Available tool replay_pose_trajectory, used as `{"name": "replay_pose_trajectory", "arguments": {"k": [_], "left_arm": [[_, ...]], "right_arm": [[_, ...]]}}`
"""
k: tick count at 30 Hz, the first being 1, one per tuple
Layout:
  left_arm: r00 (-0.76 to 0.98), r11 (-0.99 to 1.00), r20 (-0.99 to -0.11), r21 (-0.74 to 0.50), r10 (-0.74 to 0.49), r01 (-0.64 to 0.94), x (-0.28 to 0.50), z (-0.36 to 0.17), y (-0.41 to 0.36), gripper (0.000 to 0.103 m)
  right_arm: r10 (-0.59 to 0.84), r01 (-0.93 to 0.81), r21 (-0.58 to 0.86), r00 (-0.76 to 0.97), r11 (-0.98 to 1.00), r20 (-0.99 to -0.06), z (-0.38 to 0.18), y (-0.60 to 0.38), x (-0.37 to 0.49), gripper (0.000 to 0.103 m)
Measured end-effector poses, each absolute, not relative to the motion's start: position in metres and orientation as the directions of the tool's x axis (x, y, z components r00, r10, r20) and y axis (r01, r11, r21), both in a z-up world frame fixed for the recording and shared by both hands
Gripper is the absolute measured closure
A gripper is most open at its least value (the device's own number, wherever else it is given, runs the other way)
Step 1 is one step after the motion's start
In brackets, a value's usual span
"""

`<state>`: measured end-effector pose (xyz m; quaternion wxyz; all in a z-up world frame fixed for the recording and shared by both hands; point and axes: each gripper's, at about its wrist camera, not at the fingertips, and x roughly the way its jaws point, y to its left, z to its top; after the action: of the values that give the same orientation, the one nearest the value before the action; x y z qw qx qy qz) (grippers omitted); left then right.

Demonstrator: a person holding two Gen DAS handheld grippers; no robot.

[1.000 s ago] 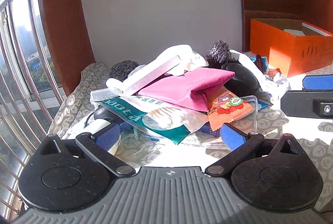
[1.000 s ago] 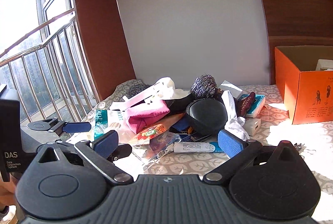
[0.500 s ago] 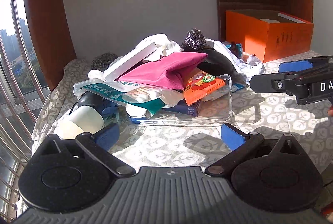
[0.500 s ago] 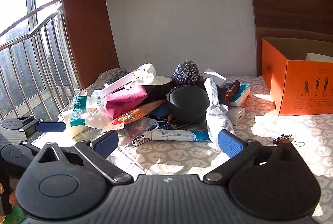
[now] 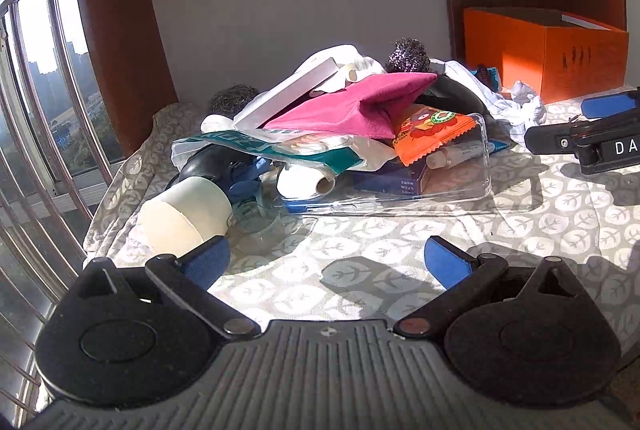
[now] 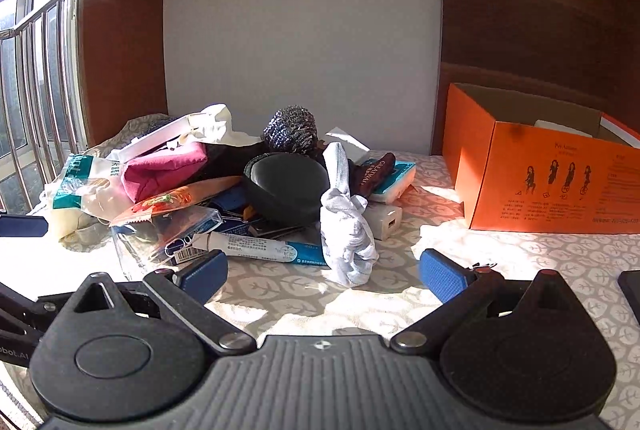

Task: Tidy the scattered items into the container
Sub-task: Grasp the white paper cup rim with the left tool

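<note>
Pile (image 6: 256, 190) sits mid-desk, heaped vs the back wall: pink cloth (image 5: 360, 106), snack pkt (image 5: 432, 134), scourer (image 6: 292, 130), black pouch (image 6: 288, 186), tube (image 6: 260, 246), white sock (image 6: 348, 230) at the near edge. Stuff leans on each other, so top/edge bits look easiest to lift first. Orange box (image 6: 556, 186), the container, stands at 2 o'clock from the pile, top open, well apart. Desk (image 6: 520, 258) has a leaf-print cover. R claw (image 6: 322, 272) is spread wide, empty, low, aimed at the sock. L claw (image 5: 326, 260) likewise spread, empty, level, tape roll (image 5: 184, 214) just beside its left finger.
</note>
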<state>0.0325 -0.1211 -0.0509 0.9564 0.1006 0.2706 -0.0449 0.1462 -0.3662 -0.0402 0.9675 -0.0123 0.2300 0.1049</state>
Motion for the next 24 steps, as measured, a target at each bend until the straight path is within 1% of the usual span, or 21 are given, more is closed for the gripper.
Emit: {"name": "replay_pose_trajectory", "arguments": {"k": [4,7,10,12,14,17,21,22,23,24], "left_arm": [[0.833,0.99,-0.551,0.141,0.055,0.028,0.044,-0.056,-0.087,0.0],[0.839,0.991,-0.539,0.136,0.077,-0.003,0.055,-0.054,-0.078,0.0],[0.847,0.994,-0.528,0.105,0.063,-0.009,0.065,-0.05,-0.072,0.001],[0.846,0.999,-0.533,0.047,0.013,0.014,0.07,-0.046,-0.066,0.015],[0.839,0.999,-0.543,-0.002,-0.034,0.039,0.071,-0.045,-0.062,0.016],[0.839,0.998,-0.541,-0.032,-0.062,0.053,0.068,-0.044,-0.059,0.016],[0.844,0.995,-0.534,-0.098,-0.053,0.001,0.063,-0.045,-0.05,0.016],[0.847,0.99,-0.528,-0.137,-0.056,-0.02,0.063,-0.043,-0.043,0.016],[0.848,0.987,-0.525,-0.158,-0.065,-0.022,0.063,-0.042,-0.04,0.017],[0.85,0.982,-0.522,-0.189,-0.075,-0.029,0.064,-0.041,-0.033,0.024]], "right_arm": [[0.291,-0.267,0.117,0.835,0.956,-0.467,-0.042,-0.364,0.156,0.0],[0.283,-0.263,0.11,0.837,0.959,-0.468,-0.042,-0.355,0.16,0.0],[0.277,-0.265,0.093,0.839,0.96,-0.469,-0.041,-0.347,0.162,0.0],[0.27,-0.261,0.086,0.843,0.962,-0.465,-0.04,-0.346,0.163,0.0],[0.27,-0.259,0.088,0.843,0.962,-0.466,-0.039,-0.347,0.163,0.0],[0.279,-0.262,0.104,0.838,0.96,-0.468,-0.039,-0.349,0.164,0.0],[0.286,-0.257,0.125,0.835,0.958,-0.47,-0.041,-0.35,0.166,0.0],[0.288,-0.257,0.13,0.834,0.958,-0.472,-0.042,-0.35,0.167,0.0],[0.289,-0.256,0.134,0.832,0.957,-0.473,-0.042,-0.351,0.167,0.0],[0.293,-0.257,0.14,0.83,0.956,-0.475,-0.043,-0.351,0.167,0.0]]}}
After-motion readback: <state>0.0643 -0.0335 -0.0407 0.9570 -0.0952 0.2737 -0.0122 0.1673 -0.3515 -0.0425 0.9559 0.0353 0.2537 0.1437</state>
